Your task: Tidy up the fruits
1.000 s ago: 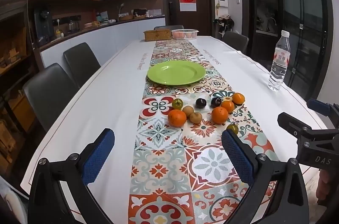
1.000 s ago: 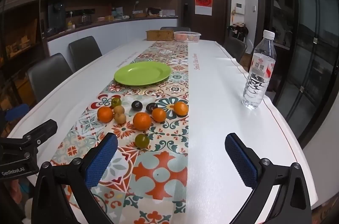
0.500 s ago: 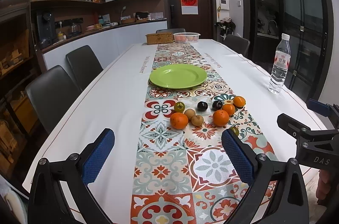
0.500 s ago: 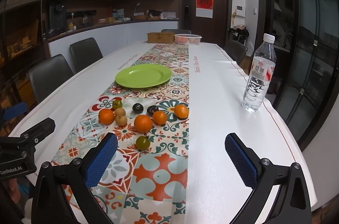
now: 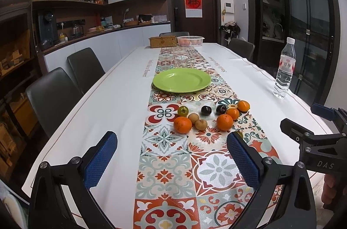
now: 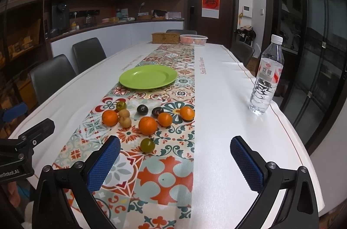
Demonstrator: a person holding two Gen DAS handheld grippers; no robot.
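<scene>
Nothing is picked yet: the left gripper [image 5: 172,155] and right gripper [image 6: 175,156] both hang over the table's near edge, jaws spread wide and empty. The loose cluster of small round fruits [image 6: 149,118], glossy orange, dark plum, tan and green, lies on the patterned tile-print runner [image 5: 164,166] short of the bare round lime-green plate [image 6: 148,77] mid-table. The next move probably calls for closing gently on the nearest green-brown tomato [image 6: 147,145].

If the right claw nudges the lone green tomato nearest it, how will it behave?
The small round green tomato probably rolls: it sits free on the flat patterned runner. Its glossy skin may slip between the blue pads. It likely bruises if squeezed hard.
</scene>
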